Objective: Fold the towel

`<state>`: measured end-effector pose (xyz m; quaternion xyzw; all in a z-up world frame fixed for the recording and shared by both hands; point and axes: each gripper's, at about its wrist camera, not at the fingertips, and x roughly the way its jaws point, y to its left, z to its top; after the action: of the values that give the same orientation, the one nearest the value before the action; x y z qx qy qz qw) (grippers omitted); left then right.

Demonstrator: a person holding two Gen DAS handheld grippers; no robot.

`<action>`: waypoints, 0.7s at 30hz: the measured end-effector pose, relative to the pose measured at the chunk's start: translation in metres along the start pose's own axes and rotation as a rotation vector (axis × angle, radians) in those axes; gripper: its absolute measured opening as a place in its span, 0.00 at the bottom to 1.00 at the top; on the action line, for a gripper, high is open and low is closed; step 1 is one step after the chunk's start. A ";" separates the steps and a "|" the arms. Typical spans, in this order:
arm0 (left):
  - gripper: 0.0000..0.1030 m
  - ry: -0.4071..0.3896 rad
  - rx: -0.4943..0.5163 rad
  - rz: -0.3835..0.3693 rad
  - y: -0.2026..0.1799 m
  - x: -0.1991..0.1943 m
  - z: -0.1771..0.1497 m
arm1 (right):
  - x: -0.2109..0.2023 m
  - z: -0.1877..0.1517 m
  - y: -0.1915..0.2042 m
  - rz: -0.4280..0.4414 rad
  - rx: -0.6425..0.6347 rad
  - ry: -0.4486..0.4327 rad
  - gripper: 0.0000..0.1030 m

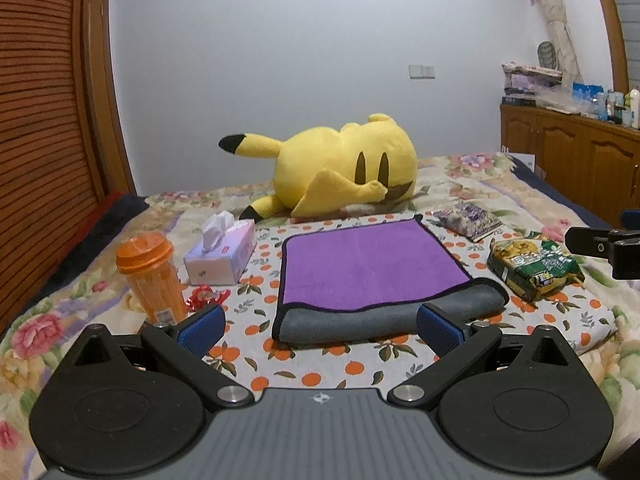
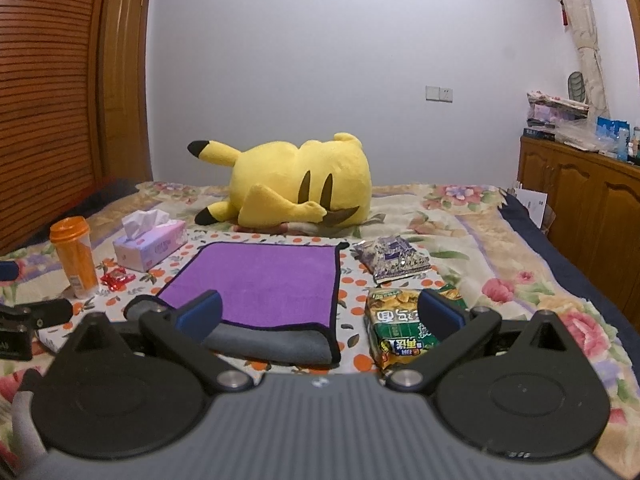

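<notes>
A purple towel [image 1: 372,264] with a black edge and a grey underside lies folded over on an orange-print cloth on the bed; the grey fold faces me. It also shows in the right wrist view [image 2: 264,284]. My left gripper [image 1: 320,330] is open and empty, just short of the grey fold. My right gripper [image 2: 320,316] is open and empty, hovering over the towel's near right corner and a green snack bag [image 2: 400,328]. The right gripper also shows at the right edge of the left wrist view [image 1: 604,248].
A yellow plush toy [image 1: 340,172] lies behind the towel. An orange bottle [image 1: 150,276], a tissue box [image 1: 222,256] and a red candy wrapper [image 1: 206,296] stand left of it. A purple snack bag [image 1: 468,220] and the green snack bag [image 1: 532,268] lie right. A wooden cabinet [image 1: 580,156] stands far right.
</notes>
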<state>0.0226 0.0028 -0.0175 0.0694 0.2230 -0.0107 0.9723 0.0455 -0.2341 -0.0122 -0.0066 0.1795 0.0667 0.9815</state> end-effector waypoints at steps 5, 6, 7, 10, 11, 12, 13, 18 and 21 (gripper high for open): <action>1.00 0.020 0.002 -0.003 0.000 0.011 0.000 | 0.008 0.000 0.001 0.008 -0.008 0.023 1.00; 1.00 0.023 0.004 -0.003 0.000 0.013 0.000 | 0.010 0.000 0.001 0.009 -0.010 0.027 1.00; 1.00 0.026 0.005 -0.004 0.000 0.015 0.000 | 0.012 0.000 0.002 0.010 -0.012 0.030 1.00; 1.00 0.038 0.011 -0.002 0.000 0.022 0.000 | 0.018 0.000 0.003 0.015 -0.017 0.044 1.00; 1.00 0.040 0.012 -0.002 0.000 0.023 0.000 | 0.021 0.001 0.003 0.017 -0.020 0.049 1.00; 1.00 0.043 0.011 -0.003 0.000 0.025 0.000 | 0.023 0.001 0.003 0.018 -0.022 0.053 1.00; 1.00 0.047 0.012 -0.004 0.001 0.027 0.000 | 0.025 0.001 0.003 0.018 -0.025 0.058 1.00; 1.00 0.055 0.019 -0.003 0.002 0.039 0.001 | 0.036 0.001 0.004 0.022 -0.032 0.077 1.00; 1.00 0.057 0.021 -0.002 0.003 0.045 0.002 | 0.041 0.002 0.004 0.025 -0.036 0.085 1.00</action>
<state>0.0644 0.0063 -0.0352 0.0795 0.2504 -0.0120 0.9648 0.0840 -0.2249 -0.0248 -0.0250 0.2198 0.0821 0.9718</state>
